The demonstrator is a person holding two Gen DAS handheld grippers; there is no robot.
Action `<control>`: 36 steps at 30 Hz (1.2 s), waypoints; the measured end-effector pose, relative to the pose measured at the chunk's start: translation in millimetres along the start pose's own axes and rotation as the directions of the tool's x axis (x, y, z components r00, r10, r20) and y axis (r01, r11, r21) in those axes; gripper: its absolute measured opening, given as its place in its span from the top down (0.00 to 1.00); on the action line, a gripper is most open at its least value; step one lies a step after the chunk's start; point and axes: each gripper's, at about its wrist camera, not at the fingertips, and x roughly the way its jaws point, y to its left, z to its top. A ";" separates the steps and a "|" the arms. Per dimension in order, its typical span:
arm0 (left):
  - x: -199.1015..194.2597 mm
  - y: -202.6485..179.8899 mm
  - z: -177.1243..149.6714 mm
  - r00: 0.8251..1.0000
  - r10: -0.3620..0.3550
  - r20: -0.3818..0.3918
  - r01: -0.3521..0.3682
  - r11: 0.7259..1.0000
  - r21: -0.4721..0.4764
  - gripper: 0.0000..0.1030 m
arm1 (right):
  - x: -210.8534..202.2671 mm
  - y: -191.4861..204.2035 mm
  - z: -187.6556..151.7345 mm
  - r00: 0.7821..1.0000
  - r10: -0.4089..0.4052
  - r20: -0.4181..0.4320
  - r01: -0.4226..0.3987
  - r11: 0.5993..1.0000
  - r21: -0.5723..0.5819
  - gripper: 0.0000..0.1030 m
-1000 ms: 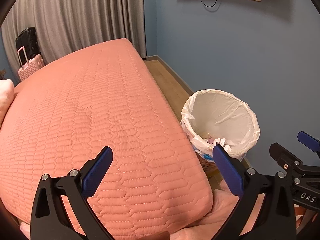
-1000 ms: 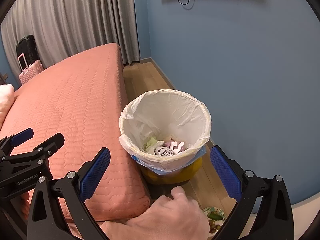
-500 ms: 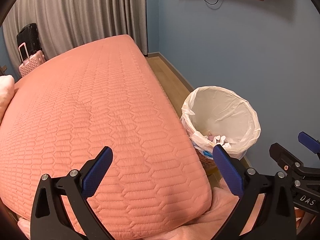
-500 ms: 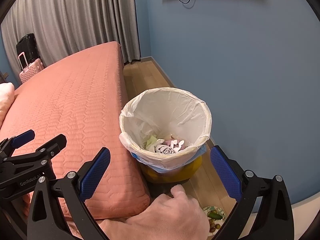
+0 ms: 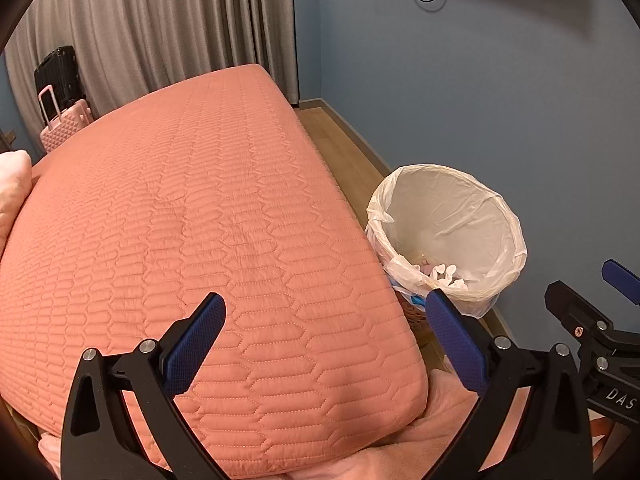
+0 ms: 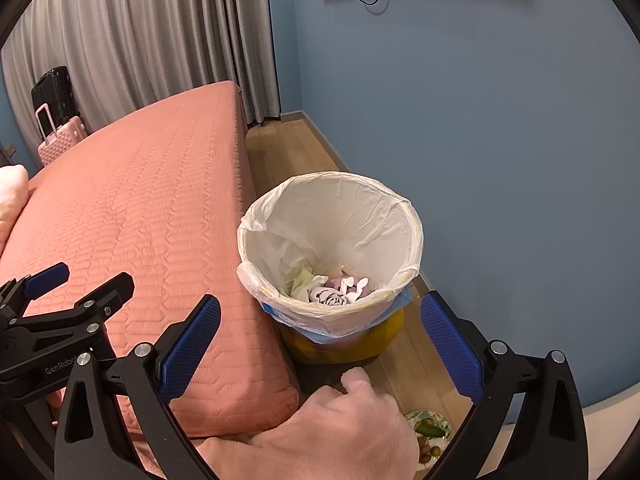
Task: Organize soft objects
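Observation:
A salmon quilted bed cover (image 5: 208, 240) fills the left wrist view. My left gripper (image 5: 324, 320) hovers open over its near corner, with nothing between the blue pads. A pale pillow (image 5: 12, 184) shows at the left edge, and soft pink fabric (image 5: 444, 412) lies below the bed's corner. In the right wrist view my right gripper (image 6: 320, 312) is open and empty, in front of a white-lined bin (image 6: 332, 208) beside the bed (image 6: 132, 220). A hand (image 6: 340, 424) rests at the bed's corner. Each gripper shows in the other's view: the left gripper (image 6: 86, 280), the right gripper (image 5: 588, 284).
The bin (image 5: 444, 220) holds crumpled scraps and stands on the wood floor (image 6: 288, 148) between bed and blue wall (image 6: 500, 120). A small dish of food (image 6: 430, 432) sits on the floor. A pink suitcase (image 6: 60, 136) and a black one stand by grey curtains (image 6: 140, 40).
Both views have drifted slightly, so the bed and the bin sit a little higher in frame. Both grippers stay open and the hand has not moved.

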 end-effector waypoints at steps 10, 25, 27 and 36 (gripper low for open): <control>0.1 -1.7 0.0 1.000 0.003 -0.002 -0.003 1.000 0.007 0.07 | 1.0 -0.9 -0.6 1.000 0.001 -0.001 -0.001 1.000 0.002 0.06; 0.8 -2.2 -0.8 1.000 0.006 -0.005 -0.006 1.000 0.006 0.07 | 1.4 -1.5 -0.2 1.000 0.000 0.000 0.000 1.000 0.003 0.06; 0.8 -2.2 -0.8 1.000 0.005 -0.006 -0.005 1.000 0.005 0.07 | 1.5 -1.3 -0.3 1.000 0.000 0.000 0.000 1.000 0.003 0.06; 0.8 -1.9 -0.8 1.000 0.005 -0.006 -0.005 1.000 0.005 0.07 | 1.6 -1.8 0.4 1.000 0.001 0.000 -0.001 1.000 0.003 0.06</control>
